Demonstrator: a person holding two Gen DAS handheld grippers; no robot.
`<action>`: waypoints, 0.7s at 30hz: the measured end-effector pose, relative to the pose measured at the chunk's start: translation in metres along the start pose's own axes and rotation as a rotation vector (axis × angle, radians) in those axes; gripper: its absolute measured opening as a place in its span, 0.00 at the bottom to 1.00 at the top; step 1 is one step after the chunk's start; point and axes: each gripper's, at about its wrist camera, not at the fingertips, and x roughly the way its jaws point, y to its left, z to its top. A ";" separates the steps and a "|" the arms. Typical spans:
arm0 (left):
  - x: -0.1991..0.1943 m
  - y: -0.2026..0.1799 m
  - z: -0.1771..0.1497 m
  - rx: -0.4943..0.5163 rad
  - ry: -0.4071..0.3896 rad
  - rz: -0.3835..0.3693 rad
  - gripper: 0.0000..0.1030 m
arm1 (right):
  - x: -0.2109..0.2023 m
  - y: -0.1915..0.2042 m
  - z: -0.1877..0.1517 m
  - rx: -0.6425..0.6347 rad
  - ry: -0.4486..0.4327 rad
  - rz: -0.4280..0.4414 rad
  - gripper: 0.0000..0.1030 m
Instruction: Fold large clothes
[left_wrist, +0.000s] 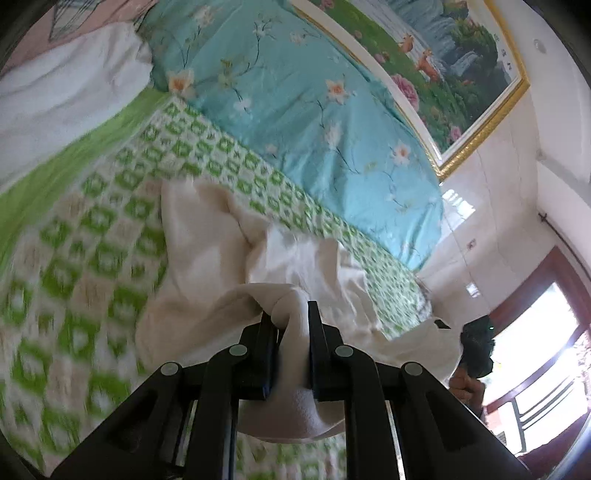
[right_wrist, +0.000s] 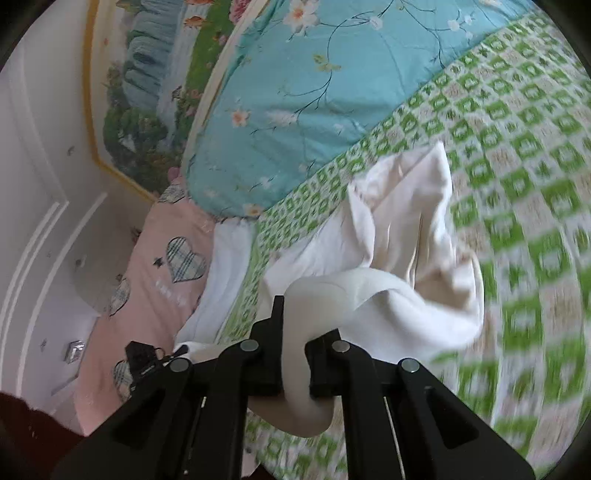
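White garment (left_wrist: 207, 240), one piece, hangs bunched between my two claws over the green-and-white checked bedspread (left_wrist: 92, 236). My left claw (left_wrist: 291, 317) pinches a fold of it between both pads, and my right claw (right_wrist: 295, 321) pinches another fold the same way; the rest trails down onto the bed. At the far side I see one turquoise floral quilt (right_wrist: 295, 110) and one gold-framed landscape picture (left_wrist: 443, 66) on the wall. A pink cover with plaid hearts (right_wrist: 147, 273) lies at the left in the right camera; its small writing is too blurred to read.
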 end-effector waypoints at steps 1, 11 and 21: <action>0.009 0.003 0.013 -0.004 -0.006 0.006 0.13 | 0.005 -0.002 0.007 -0.003 -0.002 -0.009 0.09; 0.093 0.046 0.061 -0.066 0.024 0.088 0.13 | 0.076 -0.035 0.076 0.023 0.013 -0.189 0.09; 0.169 0.091 0.072 -0.126 0.100 0.188 0.17 | 0.132 -0.094 0.085 0.143 0.073 -0.328 0.13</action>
